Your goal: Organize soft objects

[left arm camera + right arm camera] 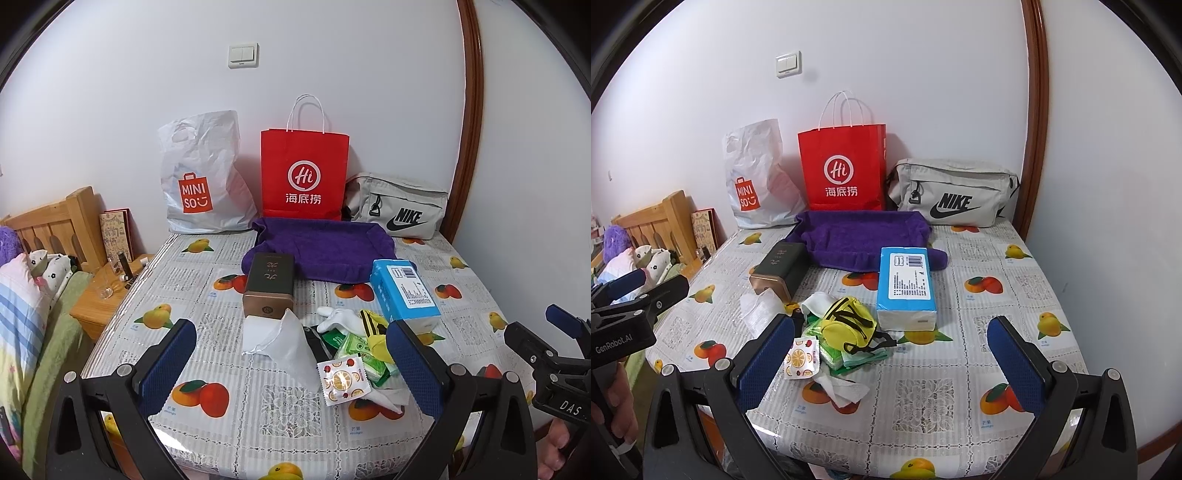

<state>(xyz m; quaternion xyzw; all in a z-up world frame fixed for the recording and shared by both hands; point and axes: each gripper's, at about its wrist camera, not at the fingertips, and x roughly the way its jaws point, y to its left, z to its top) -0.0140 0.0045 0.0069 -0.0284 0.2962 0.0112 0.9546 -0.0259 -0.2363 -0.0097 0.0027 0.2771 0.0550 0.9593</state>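
Note:
A purple towel (332, 251) (857, 236) lies spread at the back of the table. In front of it are a blue tissue pack (404, 291) (907, 284) and a dark box (269, 288) (779, 269). A small heap sits mid-table: a yellow pouch (846, 325), green packets (354, 347), an orange-print sachet (343, 380) (801, 360), crumpled white tissue (842, 391) and a clear plastic bag (284, 347). My left gripper (293, 365) hovers open just before the heap. My right gripper (890, 362) is open too, with the heap at its left finger.
Against the wall stand a white Miniso bag (199, 177), a red paper bag (304, 173) and a grey Nike bag (399, 206). A wooden nightstand (103, 295) and a bed (22, 314) are on the left. A brown door frame (1034, 110) rises at the right.

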